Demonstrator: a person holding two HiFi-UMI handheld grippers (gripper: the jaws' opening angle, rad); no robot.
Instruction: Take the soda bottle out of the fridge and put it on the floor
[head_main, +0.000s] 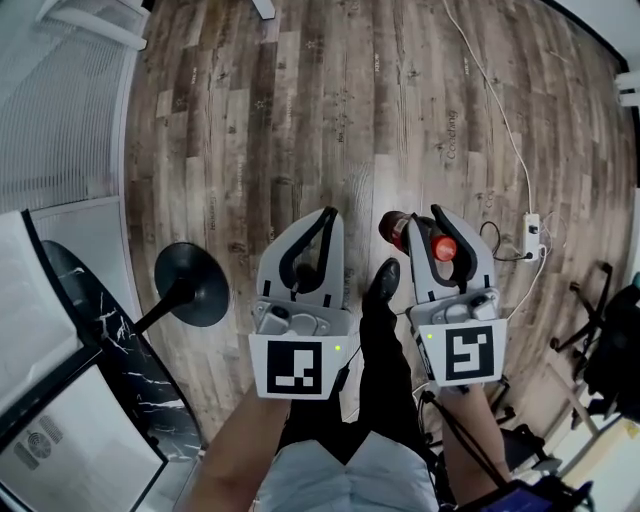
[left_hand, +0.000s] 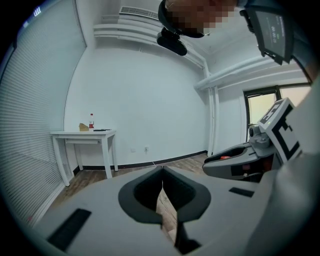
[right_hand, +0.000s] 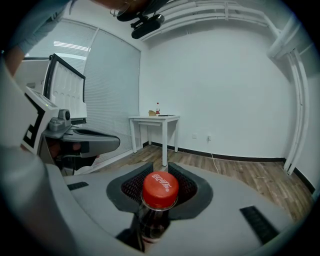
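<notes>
across most of the head view spreads a floor (head_main: 300, 120) of long wood-grain planks, streaked brown and grey with a dull sheen. at the upper left of that view runs a pale wall of fine horizontal blinds (head_main: 60, 110), ribbed and matte. at the lower left sits a white flat panel (head_main: 70, 450) edged by a black strip with white marble-like veins; what it belongs to cannot be told. far back in both gripper views stands a white table (right_hand: 157, 122) with square legs against a smooth white wall, small things on its top too tiny to name. left of centre on the planks rests a black stand (head_main: 195, 283) with a round disc base and a slanted pole.

the person's dark trouser legs and a black shoe (head_main: 382, 280) fill the lower middle. the left gripper (head_main: 318, 225), grey moulded plastic with curved black rubber pads, has its jaws together at the tips with nothing between them. the right gripper (head_main: 427, 218), the same shape, is clamped on the neck of the soda bottle (head_main: 395, 228), its mesh-textured pads pressing each side just under the cap. the bottle's dark body hangs below the jaws over the planks, right of the shoe. its round red cap (right_hand: 160, 189) has white script on its top. at the right edge lies a small white power strip (head_main: 530, 235) with a thin white cable.
</notes>
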